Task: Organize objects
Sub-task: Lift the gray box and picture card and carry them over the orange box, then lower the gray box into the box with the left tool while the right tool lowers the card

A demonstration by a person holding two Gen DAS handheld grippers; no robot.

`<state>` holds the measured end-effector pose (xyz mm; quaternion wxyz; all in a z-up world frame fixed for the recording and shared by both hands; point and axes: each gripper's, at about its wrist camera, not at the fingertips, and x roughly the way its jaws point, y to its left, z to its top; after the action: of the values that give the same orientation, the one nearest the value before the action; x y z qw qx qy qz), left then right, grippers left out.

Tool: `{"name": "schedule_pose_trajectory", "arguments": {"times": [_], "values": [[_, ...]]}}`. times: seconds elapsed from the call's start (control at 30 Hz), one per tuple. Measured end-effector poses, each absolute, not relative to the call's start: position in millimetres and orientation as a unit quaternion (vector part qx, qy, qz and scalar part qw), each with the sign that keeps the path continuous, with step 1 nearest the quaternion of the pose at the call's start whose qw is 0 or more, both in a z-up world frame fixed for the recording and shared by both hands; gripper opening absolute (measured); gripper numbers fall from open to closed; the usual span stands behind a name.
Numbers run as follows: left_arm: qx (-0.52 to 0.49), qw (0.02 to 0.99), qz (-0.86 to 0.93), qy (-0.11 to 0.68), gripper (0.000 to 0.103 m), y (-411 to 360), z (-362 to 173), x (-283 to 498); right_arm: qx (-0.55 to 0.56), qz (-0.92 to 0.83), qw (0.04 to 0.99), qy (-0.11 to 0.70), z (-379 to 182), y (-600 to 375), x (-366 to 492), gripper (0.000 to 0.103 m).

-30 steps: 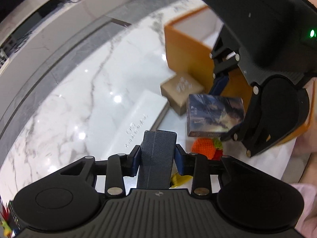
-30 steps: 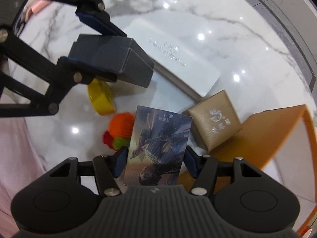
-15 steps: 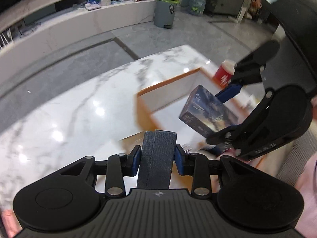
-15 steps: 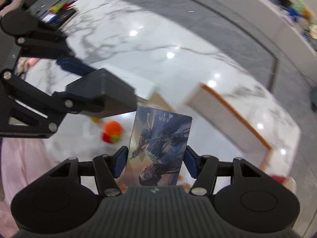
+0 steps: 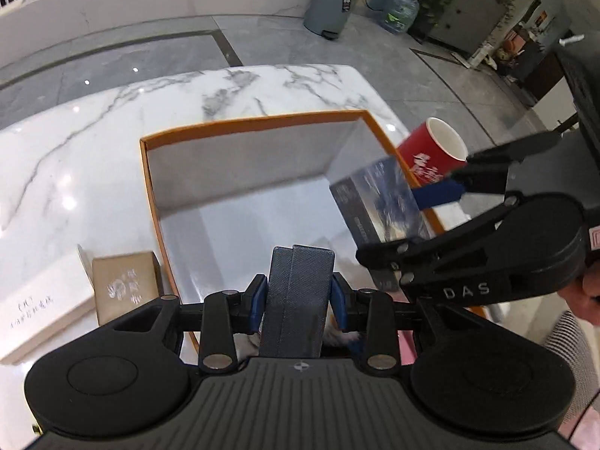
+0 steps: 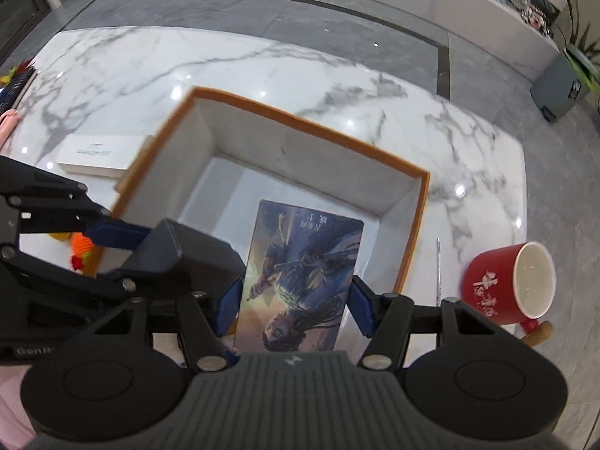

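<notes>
— How were your two hands set?

— Both pointed steeply down over the large open orange-rimmed cardboard box with pale grey walls [image 5: 243,127] on the white grey-veined marble table [image 5: 75,172]. My left gripper [image 5: 299,300] had its blue pads clamped on the sides of a dark grey textured rectangular case [image 5: 298,300], held upright above the near part of the box. My right gripper [image 6: 295,305] was closed on the edges of a flat box printed with a blue-and-gold illustrated figure [image 6: 300,281], held over the box's near right part, just beside the grey case.

— What did each camera catch that the other missed?

— The left one saw a small brown cardboard box with a white emblem [image 5: 125,287] touching the orange wall's outside on the left, with a flat white carton bearing small dark print [image 5: 41,307] beside it. It also showed a bit of the person's hand at the right edge. The right one alone showed an orange crocheted toy [image 6: 82,245] beyond the box's left wall, and a thin silvery stick [image 6: 438,270] lying between the box and the red mug with white characters [image 6: 506,285]. The mug stood right of the box.

— And inside the box?

— As far as I could see, bare pale floor. Both my loads hung above it.
</notes>
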<state>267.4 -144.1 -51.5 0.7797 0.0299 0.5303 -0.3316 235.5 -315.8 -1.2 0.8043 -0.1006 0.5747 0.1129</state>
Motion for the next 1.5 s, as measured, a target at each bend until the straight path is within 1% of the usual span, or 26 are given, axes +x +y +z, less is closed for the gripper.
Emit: {"name": "schedule_pose_trajectory", "arguments": {"times": [0.2,0.37,0.43,0.57,0.7,0.77,0.8,0.83,0.87,0.93,1.03,1.13,1.27,1.33,1.5], "values": [[0.006,0.793,-0.298,0.531,0.040,-139.2,-61.0,265.3,-0.064,0.107,0.810,0.573,-21.5,-319.8,248.2,0.062],[0.041,0.817,-0.278,0.503,0.040,-145.0,-58.3,241.6,-0.055,0.089,0.813,0.573,-29.9,-321.0,249.9,0.062],[0.043,0.818,-0.270,0.506,0.040,-146.4,-56.7,238.4,-0.049,0.080,0.813,0.574,-33.5,-322.4,249.6,0.062],[0.017,0.808,-0.260,0.528,0.041,-142.6,-55.1,242.3,-0.027,0.077,0.815,0.574,-37.6,-327.2,249.1,0.062],[0.081,0.809,-0.244,0.529,0.042,-156.9,-58.2,241.1,-0.027,0.073,0.818,0.570,-37.5,-326.8,250.3,0.062],[0.097,0.811,-0.239,0.525,0.046,-158.9,-58.7,237.9,-0.019,0.074,0.818,0.570,-38.1,-327.1,251.8,0.062],[0.103,0.814,-0.236,0.521,0.050,-158.9,-58.3,237.2,-0.010,0.075,0.818,0.570,-38.1,-327.3,252.4,0.062],[0.109,0.817,-0.233,0.517,0.057,-158.4,-57.5,236.0,-0.006,0.077,0.818,0.570,-38.1,-327.0,252.5,0.062],[0.115,0.820,-0.232,0.510,0.057,-158.5,-56.1,234.7,-0.007,0.077,0.819,0.569,-38.0,-325.9,252.3,0.062],[0.134,0.822,-0.234,0.502,0.062,-159.3,-53.1,231.1,-0.012,0.076,0.820,0.567,-38.0,-323.9,252.1,0.062],[0.158,0.826,-0.240,0.484,0.060,-157.1,-46.9,225.1,-0.005,0.075,0.821,0.566,-37.6,-323.8,252.9,0.062],[0.143,0.828,-0.263,0.474,0.060,-145.9,-33.9,222.1,0.006,0.078,0.822,0.564,-37.0,-322.7,253.9,0.062],[0.159,0.842,-0.266,0.441,0.060,-131.6,-14.3,216.9,0.035,0.092,0.824,0.559,-36.1,-316.2,255.6,0.062],[0.165,0.846,-0.263,0.433,0.058,-128.4,-7.5,216.9,0.045,0.107,0.822,0.558,-36.0,-308.3,257.0,0.062],[0.161,0.850,-0.260,0.429,0.058,-115.4,-6.1,224.5,0.029,0.126,0.820,0.558,-34.4,-286.5,261.6,0.062]]}}
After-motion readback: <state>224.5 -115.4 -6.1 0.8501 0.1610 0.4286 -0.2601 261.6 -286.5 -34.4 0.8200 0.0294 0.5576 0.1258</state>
